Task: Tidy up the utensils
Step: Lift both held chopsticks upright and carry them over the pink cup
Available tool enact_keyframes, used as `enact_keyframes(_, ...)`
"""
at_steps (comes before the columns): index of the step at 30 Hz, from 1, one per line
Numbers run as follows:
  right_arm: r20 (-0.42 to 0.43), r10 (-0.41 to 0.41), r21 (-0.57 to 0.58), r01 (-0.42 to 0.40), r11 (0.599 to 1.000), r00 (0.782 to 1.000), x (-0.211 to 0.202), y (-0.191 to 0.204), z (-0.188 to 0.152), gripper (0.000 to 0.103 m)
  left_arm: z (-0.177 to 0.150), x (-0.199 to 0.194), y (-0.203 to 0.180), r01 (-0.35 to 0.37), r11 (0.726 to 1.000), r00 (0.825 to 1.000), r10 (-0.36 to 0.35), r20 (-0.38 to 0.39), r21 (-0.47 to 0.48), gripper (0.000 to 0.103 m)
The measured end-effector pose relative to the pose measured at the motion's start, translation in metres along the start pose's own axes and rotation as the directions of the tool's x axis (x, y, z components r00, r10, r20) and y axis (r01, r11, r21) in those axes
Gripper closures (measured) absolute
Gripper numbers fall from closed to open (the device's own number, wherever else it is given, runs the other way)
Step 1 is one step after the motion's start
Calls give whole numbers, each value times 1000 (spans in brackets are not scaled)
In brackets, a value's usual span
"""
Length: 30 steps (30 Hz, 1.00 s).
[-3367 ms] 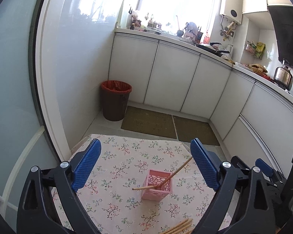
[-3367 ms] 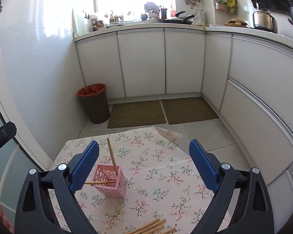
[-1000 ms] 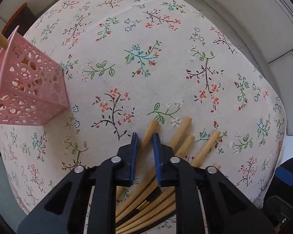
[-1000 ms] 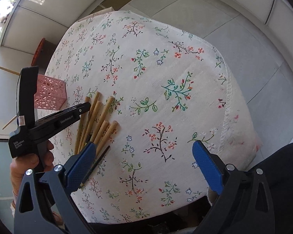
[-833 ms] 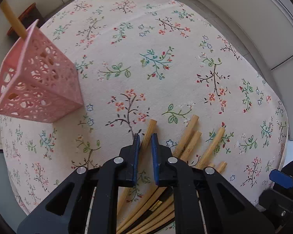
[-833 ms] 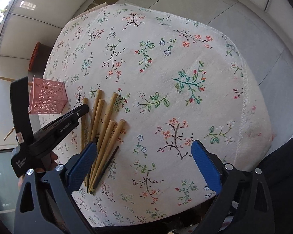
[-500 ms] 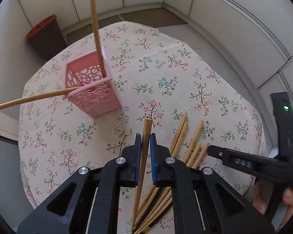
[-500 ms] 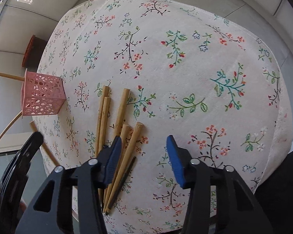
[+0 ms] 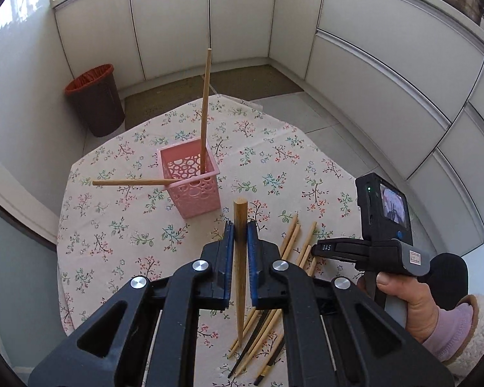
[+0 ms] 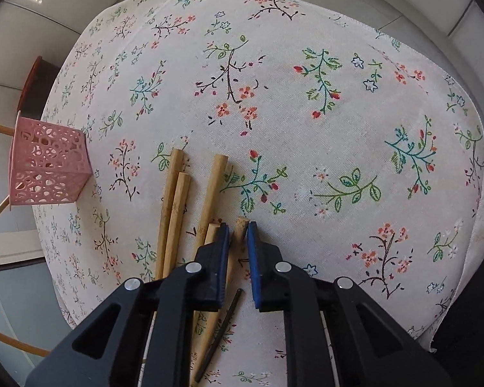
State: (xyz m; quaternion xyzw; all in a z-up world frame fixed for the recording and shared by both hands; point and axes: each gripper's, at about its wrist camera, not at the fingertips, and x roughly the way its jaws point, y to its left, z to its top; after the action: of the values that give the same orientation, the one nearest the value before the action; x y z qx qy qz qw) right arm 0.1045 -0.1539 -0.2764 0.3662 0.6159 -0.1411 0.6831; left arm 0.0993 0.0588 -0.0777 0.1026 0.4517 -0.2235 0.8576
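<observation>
The left gripper [image 9: 240, 227] clamps 1 wooden chopstick [image 9: 241, 267] just short of the pink basket [image 9: 193, 183], while the right gripper's [image 10: 236, 230] jaws are closing around another chopstick [image 10: 240, 225] on the tablecloth [image 10: 306, 129]

Matt wooden chopsticks [image 10: 177, 206]; perforated pink plastic basket [image 9: 192, 182]; matt woven floral tablecloth [image 10: 306, 129]; glossy white cabinet doors [image 9: 171, 22].

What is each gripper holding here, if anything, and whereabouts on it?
The left gripper holds a wooden chopstick just below its thick end. The right gripper, jaws closing, pinches another chopstick near its thick end, on the tablecloth.
</observation>
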Motion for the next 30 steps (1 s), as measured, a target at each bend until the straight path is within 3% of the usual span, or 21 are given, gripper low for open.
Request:
enact_keyframes(7, 115, 123, -61, -117, 991, 986, -60, -5, -7, 95, 4, -22, -3, -1, 1000, 998, 2, 69, -8, 96)
enact_keyframes(18, 274, 292, -204, -241, 949, 916, -170, 1, -21, 95, 10, -64, -3, 10, 998, 981, 3, 192, -67, 96)
enact_keyframes(23, 375, 348, -310, -237, 921, 859, -217, 14, -29, 95, 15, -75, 0, 1, 995, 975, 22, 220, -103, 96)
enact_keyframes(30, 500, 392, -480, -130, 868, 772, -270, 45, -51, 95, 19, -95, -2, -18, 991, 962, 53, 269, -131, 96)
